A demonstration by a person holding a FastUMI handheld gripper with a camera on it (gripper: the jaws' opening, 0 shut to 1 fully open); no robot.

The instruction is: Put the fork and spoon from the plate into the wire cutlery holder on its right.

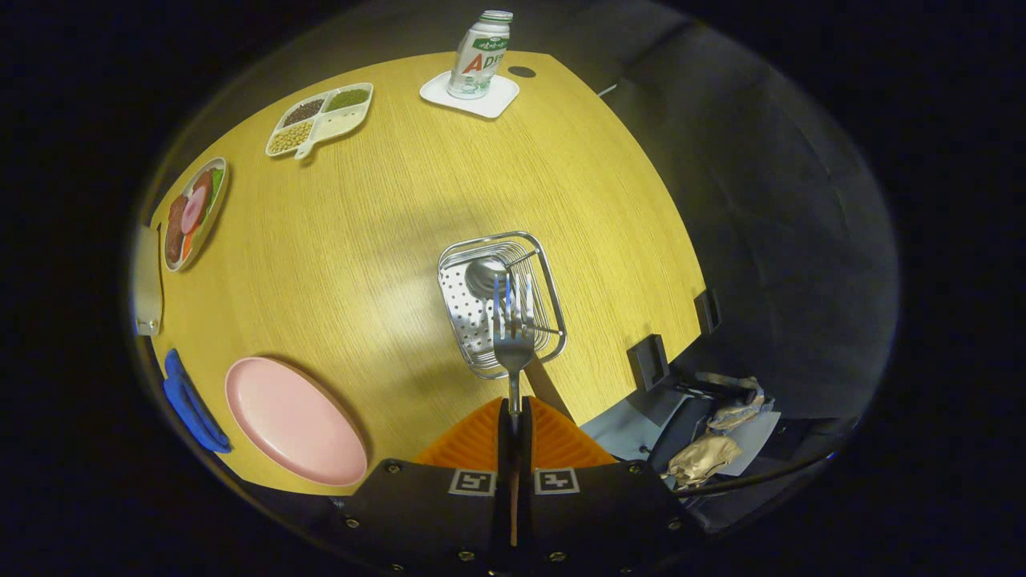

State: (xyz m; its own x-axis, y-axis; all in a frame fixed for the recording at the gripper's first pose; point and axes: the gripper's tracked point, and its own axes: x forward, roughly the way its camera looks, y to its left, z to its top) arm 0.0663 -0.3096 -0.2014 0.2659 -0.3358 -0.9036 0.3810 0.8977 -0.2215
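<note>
My gripper (514, 417) is shut on the fork (513, 340), whose handle runs up from between the orange fingers. The fork's tines hang over the wire cutlery holder (457, 312), a steel basket with a perforated floor just ahead of the fingers. A spoon (484, 275) stands inside the holder, its bowl showing at the far end. The pink plate (292, 421) lies bare on the wooden table to the left of the holder.
A milk bottle (479, 54) stands on a white coaster (470, 94) at the table's far side. A divided dish of beans (321, 119) and a plate of food (192, 212) sit far left. A blue object (191, 405) lies beside the pink plate. Black clamps (648, 361) grip the right edge.
</note>
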